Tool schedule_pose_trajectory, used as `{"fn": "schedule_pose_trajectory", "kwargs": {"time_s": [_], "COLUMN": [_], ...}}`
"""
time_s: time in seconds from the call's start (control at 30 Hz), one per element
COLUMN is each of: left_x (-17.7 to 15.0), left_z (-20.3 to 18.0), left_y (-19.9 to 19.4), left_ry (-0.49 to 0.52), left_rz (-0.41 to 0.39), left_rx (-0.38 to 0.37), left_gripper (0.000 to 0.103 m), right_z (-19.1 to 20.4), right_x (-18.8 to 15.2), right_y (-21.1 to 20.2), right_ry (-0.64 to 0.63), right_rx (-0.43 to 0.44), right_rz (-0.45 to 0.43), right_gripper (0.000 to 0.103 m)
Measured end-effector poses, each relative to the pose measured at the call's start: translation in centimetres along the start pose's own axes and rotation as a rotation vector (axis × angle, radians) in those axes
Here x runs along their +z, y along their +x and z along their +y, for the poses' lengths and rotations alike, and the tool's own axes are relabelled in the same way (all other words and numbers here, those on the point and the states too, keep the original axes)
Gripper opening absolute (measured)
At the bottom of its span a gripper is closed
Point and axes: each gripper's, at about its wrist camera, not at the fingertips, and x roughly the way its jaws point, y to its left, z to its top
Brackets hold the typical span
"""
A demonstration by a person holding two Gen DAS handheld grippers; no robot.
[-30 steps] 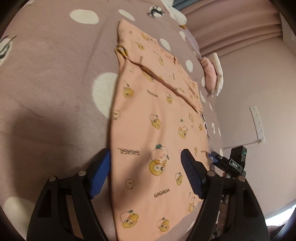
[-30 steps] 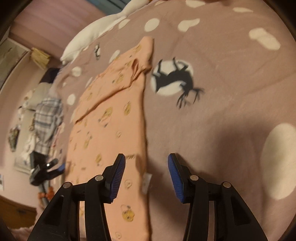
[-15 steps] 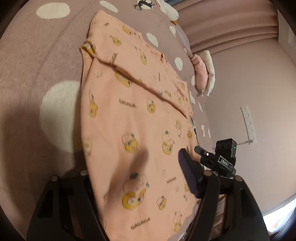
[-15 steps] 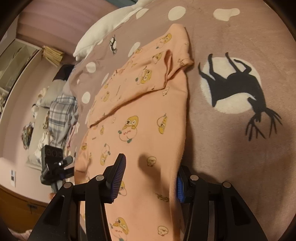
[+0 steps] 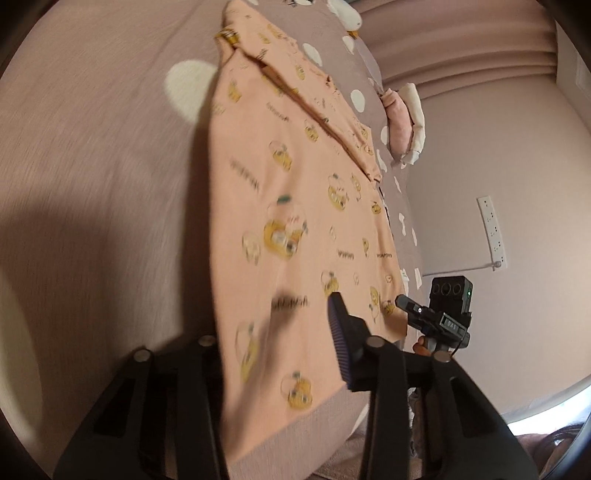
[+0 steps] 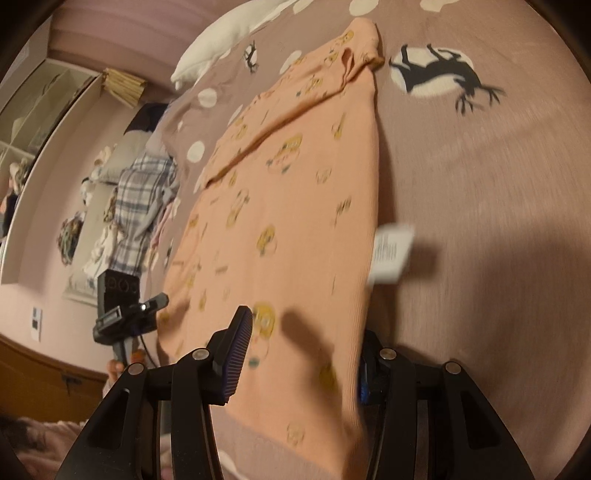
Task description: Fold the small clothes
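Peach shirt (image 5: 295,206), printed with yellow cartoon figures and small lettering, lies on a mauve bed blanket (image 5: 92,184) dotted with white spots; its near hem is lifted toward both cameras, while the far end, with a sleeve folded across it, rests flat on the bed. Left gripper (image 5: 277,354) holds the near left corner of the hem: the cloth runs between its jaws, covering the left finger, and the jaws are closing on it, though whether the pads already press the fabric cannot be told. Right gripper (image 6: 299,354) takes the near right corner: the cloth passes between its partly spread jaws and hides most of the right finger, and a firm pinch cannot be confirmed. White care label (image 6: 391,254) sticks out from the shirt's right side seam. Black deer silhouette (image 6: 443,74) on a white patch marks the blanket beyond that seam. White pillow (image 6: 229,33) lies at the far end of the bed. Plaid garment (image 6: 140,206) hangs beside the bed, near the wall.
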Motion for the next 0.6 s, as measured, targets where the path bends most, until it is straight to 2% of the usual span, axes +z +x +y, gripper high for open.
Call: {"fn": "schedule_pose_trajectory", "kwargs": {"time_s": [0.17,0.23,0.3,0.37,0.43,0.5,0.6], "left_x": [-1.2,-1.4,-1.5,-1.4,-1.2,-0.6,-0.2], "left_z": [0.6,0.9,1.1,0.8,0.3,-0.5,-1.2], "left_y": [-0.3,-0.4,-0.5,-0.7,-1.1,-1.4,-1.9], "left_ry": [-0.060,-0.080,-0.094,-0.090,-0.076,-0.063,-0.050], "left_rz": [-0.013,-0.009,-0.012,-0.028,-0.050,-0.072,-0.098], "left_rx": [-0.008,-0.009,-0.012,-0.021,-0.039,-0.069,-0.106], "left_gripper": [0.019,0.010,0.007,0.005,0.004,0.004,0.004], "right_z": [0.6,1.1,1.2,1.2,1.4,1.5,2.7], "right_x": [-0.8,-1.1,-1.2,-1.3,-1.4,-1.3,-1.0], "right_y": [0.2,0.3,0.5,0.7,0.6,0.4,-0.3], "right_ry": [-0.003,-0.026,-0.034,-0.041,-0.041,-0.047,-0.077], "right_rx": [-0.006,-0.030,-0.045,-0.063,-0.072,-0.061,-0.008], "right_rz": [-0.010,-0.020,-0.022,-0.028,-0.041,-0.050,-0.097], "right_gripper": [0.048,0.046,0.036,0.019,0.009,0.005,0.005]}}
